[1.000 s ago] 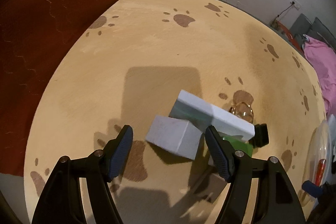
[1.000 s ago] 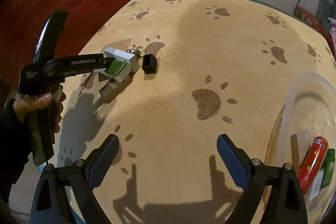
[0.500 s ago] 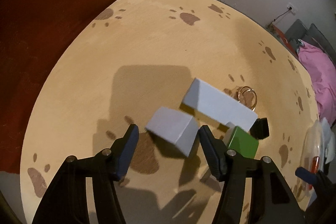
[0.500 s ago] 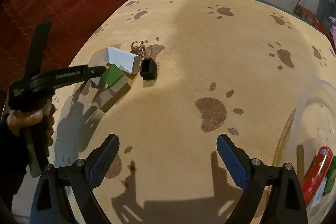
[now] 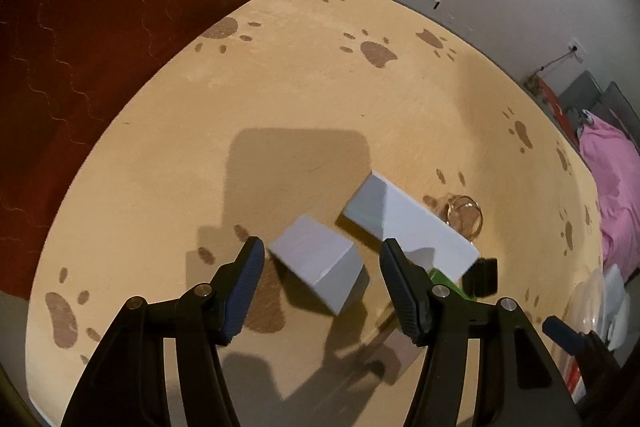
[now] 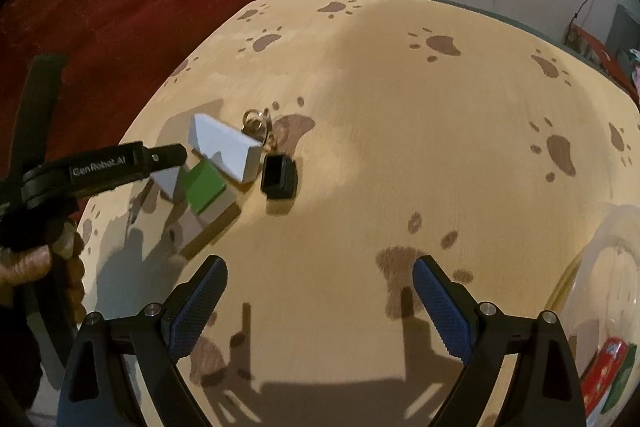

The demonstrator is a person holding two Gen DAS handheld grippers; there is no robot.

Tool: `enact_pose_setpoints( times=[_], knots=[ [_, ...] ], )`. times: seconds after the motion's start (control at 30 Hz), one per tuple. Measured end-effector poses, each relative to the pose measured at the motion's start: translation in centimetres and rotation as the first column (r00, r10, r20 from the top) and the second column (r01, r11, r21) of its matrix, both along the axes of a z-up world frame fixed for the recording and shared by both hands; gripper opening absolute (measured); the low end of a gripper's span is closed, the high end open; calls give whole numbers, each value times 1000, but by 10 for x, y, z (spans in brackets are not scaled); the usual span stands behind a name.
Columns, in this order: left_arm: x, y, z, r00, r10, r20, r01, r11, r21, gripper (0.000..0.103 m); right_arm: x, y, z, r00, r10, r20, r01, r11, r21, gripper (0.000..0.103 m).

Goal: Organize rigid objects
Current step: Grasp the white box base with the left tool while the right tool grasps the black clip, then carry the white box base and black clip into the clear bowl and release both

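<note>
I see my left gripper poised over a small grey box on the paw-print tabletop, its fingers apart and not touching it. A longer white box, green block and black cube cluster alongside. My right gripper hangs spread wide, holding nothing.

Home room: paw-print table cover, red carpet, pink laundry.

The only legible lettering is "GenRobot.AI", printed in white along the black arm of the left tool. Nothing else can be read.
</note>
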State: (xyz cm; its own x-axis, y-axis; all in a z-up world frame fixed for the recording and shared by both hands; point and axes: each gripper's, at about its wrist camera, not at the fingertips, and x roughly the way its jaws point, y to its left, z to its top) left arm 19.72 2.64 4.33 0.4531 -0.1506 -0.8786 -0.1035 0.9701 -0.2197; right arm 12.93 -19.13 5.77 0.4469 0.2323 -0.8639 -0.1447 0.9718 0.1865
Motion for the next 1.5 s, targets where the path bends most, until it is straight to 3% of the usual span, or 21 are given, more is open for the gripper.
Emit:
enact_pose_setpoints(
  times=[0.07,0.17,0.4,0.77,0.9,1.2,1.5],
  knots=[
    [3,-1,-4,1000,10,-9,-10,1000,3,61,5,1,-1,1000,0,5,0,1000,-1,96],
    [5,0,-6,1000,9,4,-9,1000,27,52,14,3,-2,1000,-2,12,2,1000,-1,96],
    [-6,8,1,999,-32,36,32,999,2,39,35,12,-6,999,32,14,-32,999,-16,71],
    [-16,14,1,999,-37,32,38,999,-21,40,56,45,-18,992,123,5,-123,990,-70,41],
    [-12,10,-1,999,-35,27,36,999,-4,40,58,45,-18,992,125,17,-123,988,-94,21],
    [-14,4,1,998,-48,39,47,999,20,39,44,22,-2,996,82,35,-80,996,-42,21],
    [-35,-8,23,995,-55,78,53,998,17,39,14,-22,16,998,-6,58,6,1000,-13,21]
  ],
)
